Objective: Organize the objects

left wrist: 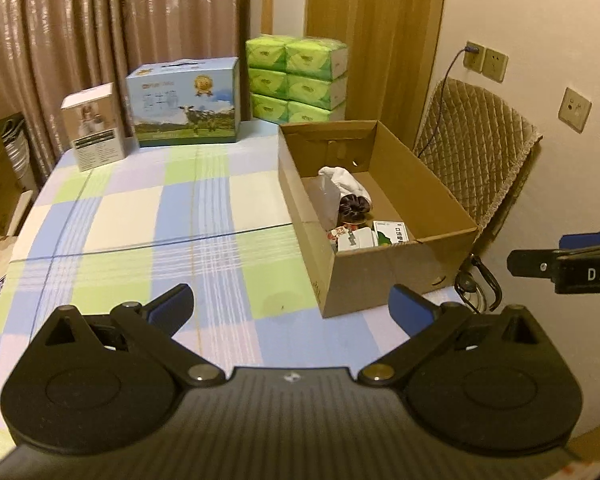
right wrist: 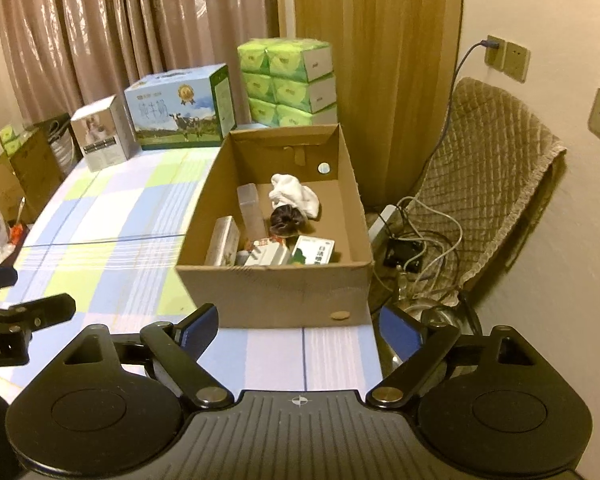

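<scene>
1. As seen from both wrist views, the counter [left wrist: 140, 216] under its blue, green and white checked cloth is bare near the claws.
2. The open brown cardboard box [right wrist: 276, 292], loaded with small items, is found right ahead of the right claw [right wrist: 300, 330], the nearer one, its long axis running away.
3. Both claws are spread and empty, the left claw [left wrist: 292, 312] facing bare cloth.

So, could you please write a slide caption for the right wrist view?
Open right gripper facing a cardboard box holding small items on the checked tablecloth.
</scene>
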Demonstrator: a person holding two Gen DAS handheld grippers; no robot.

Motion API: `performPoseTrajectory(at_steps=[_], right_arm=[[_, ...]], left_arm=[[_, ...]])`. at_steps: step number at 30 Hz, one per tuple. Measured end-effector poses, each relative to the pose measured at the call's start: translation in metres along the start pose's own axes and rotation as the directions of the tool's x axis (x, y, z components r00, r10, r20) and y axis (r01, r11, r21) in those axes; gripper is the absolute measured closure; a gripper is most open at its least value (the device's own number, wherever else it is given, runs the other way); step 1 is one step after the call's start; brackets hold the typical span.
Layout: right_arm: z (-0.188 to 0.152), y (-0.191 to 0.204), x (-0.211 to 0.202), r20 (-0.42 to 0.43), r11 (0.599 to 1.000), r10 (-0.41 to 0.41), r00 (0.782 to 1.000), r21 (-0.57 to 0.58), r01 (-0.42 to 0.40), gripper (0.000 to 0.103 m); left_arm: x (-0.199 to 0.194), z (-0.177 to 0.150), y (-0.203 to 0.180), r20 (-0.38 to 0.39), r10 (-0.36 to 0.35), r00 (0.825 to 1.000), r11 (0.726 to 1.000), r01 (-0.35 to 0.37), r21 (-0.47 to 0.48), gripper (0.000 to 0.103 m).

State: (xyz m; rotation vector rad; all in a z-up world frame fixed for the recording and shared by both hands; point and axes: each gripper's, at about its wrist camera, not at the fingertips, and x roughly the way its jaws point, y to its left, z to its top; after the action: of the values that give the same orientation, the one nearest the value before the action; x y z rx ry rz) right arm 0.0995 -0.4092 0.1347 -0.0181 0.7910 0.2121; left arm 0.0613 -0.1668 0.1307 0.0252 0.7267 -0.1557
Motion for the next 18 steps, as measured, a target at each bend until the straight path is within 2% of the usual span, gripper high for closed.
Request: performPoseTrajectory(at_steps=[7, 18], right_arm=[[-0.02, 0.024, -0.037, 0.062, 1.0, 0.008, 0.998, -0.025, -0.006, 0.015], [-0.048, 0.041, -0.066, 0.087, 1.0, 0.008, 0.996, -0.027, -0.006, 0.015]], left_arm=[[-0.037, -0.02, 0.006, 0.014, 0.01, 1.0, 0.999, -0.009, -0.045, 0.001], [-0.074, -0.04, 0.008, 0.044, 0.038, 0.998, 0.997, -0.035, -0.072, 0.001]])
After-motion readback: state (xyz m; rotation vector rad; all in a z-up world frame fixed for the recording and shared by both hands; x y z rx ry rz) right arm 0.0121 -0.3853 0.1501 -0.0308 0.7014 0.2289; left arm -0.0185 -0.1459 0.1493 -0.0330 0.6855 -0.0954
